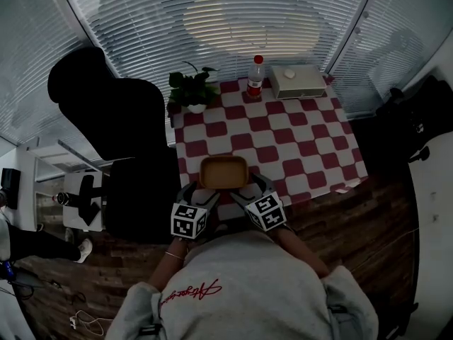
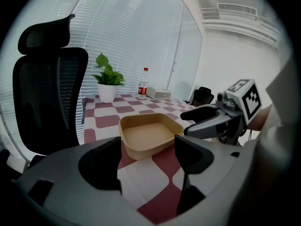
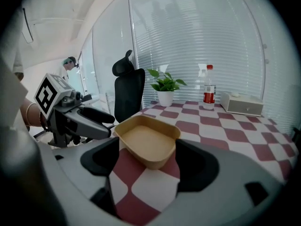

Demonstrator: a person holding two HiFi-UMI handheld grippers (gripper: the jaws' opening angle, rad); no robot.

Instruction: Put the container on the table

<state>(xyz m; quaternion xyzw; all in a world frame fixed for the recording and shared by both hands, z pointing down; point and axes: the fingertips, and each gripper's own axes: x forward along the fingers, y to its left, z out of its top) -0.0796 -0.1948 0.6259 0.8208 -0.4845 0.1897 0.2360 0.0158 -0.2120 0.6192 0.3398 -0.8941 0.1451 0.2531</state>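
Far L: black office chair (image 1: 113, 119) by the table edge, potted plant (image 1: 192, 87) on the back-L corner. Neither is in my way.

L gripper (image 2: 146, 160): jaws wide apart, nothing btwn them but checkered cloth. It sits just short of the container's near-L corner. Can't confirm contact from the head view, and its own view shows a gap.

Container (image 1: 224, 172): tan, shallow, empty, upright. It sits flat on the red/white checkered table (image 1: 311, 154), close to the near edge and roughly centred btwn my two grippers. Looks fully supported, no overhang I can see.

R gripper (image 3: 148, 167): same story, jaws fully spread and holding nothing, container just ahead of the tips at its near-R corner.

Further R/back: red-cap bottle (image 1: 255, 76) and a white box (image 1: 298, 81), both well apart from the container.

Read: the placing step looks done, container is down and neither gripper has it. Next move imo is to pull both grippers straight back twd me, keeping jaws open so no tip clips the rim and drags it off the near edge. Could nudge it further in if edge margin matters.
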